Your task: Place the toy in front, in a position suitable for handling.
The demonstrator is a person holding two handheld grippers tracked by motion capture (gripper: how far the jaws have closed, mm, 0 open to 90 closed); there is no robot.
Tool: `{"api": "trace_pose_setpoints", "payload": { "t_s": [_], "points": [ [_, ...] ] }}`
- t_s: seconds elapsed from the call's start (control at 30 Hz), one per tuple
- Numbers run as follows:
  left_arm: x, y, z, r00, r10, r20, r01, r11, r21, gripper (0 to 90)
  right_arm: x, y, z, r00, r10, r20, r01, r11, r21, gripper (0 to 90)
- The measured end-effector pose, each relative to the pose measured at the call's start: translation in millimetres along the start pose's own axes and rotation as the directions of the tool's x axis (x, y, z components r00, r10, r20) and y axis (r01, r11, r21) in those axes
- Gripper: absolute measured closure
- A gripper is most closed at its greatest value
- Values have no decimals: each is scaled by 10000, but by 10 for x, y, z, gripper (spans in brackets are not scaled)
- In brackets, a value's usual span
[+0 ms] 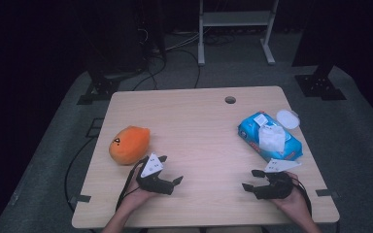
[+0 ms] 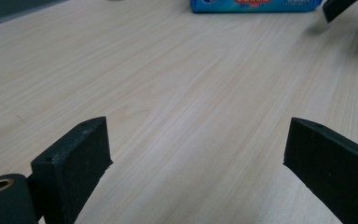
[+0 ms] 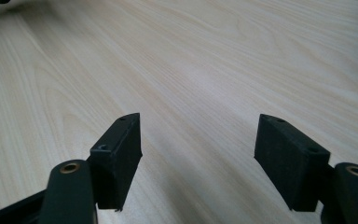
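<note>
both tools spread and empty on the bench (image 1: 199,121) — left tool (image 1: 171,171), right tool (image 1: 250,179); orange plush (image 1: 129,144) and wipes pack (image 1: 270,136) untouched, all work remains.

Dim room – grey floor (image 1: 53,145) (cables (image 1: 175,53)), white frame (image 1: 235,19).
</note>
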State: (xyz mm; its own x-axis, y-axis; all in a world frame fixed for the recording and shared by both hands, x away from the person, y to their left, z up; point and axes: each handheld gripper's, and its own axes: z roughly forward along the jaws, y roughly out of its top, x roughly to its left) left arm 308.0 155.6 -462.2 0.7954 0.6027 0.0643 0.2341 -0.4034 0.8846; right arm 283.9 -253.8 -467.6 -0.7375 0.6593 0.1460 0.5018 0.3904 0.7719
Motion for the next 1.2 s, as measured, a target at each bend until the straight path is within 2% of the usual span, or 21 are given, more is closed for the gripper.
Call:
{"api": "trace_pose_setpoints", "payload": {
  "t_s": [0.27, 0.4, 0.6, 0.77, 0.93, 1.03, 1.07, 1.1, 1.2],
  "points": [
    [40, 87, -65, 10000, -44, -30, 43, 9999, -167, 62, -41, -21, -7, 9999, 168, -37, -168, 9998, -40, 304],
    [118, 170, -165, 9983, -576, 16, 576, 9968, -549, 61, -31, -21, -10, 9999, 166, -31, -166, 9999, -36, 304],
    [296, 262, -359, 9945, -827, -636, 756, 9913, -1073, 61, -5, -3, -2, 10000, 42, 58, -42, 10000, -1, 309],
    [453, 279, -566, 9861, -1116, -1229, 924, 9840, -1521, 60, 7, -4, -3, 10000, -3, 66, 3, 10000, 24, 310],
    [587, 275, -750, 9750, -1390, -1734, 1059, 9766, -1872, 61, 24, 2, 2, 10000, -15, 93, 14, 10000, 44, 310],
    [690, 250, -855, 9660, -1642, -1997, 1227, 9711, -2049, 61, 29, 3, 10, 10000, -35, 92, 34, 10000, 89, 310],
    [717, 242, -876, 9638, -1625, -2116, 1185, 9714, -2060, 61, 24, 0, 17, 9999, -51, 88, 50, 9999, 103, 310],
    [749, 228, -903, 9596, -1621, -2299, 1149, 9719, -2055, 61, 23, 0, 18, 10000, -27, 80, 26, 9999, 128, 310],
    [842, 170, -976, 9468, -1858, -2627, 1291, 9672, -2189, 61, 18, -1, 19, 10000, 5, 65, -6, 9999, 129, 310]
  ]
}}
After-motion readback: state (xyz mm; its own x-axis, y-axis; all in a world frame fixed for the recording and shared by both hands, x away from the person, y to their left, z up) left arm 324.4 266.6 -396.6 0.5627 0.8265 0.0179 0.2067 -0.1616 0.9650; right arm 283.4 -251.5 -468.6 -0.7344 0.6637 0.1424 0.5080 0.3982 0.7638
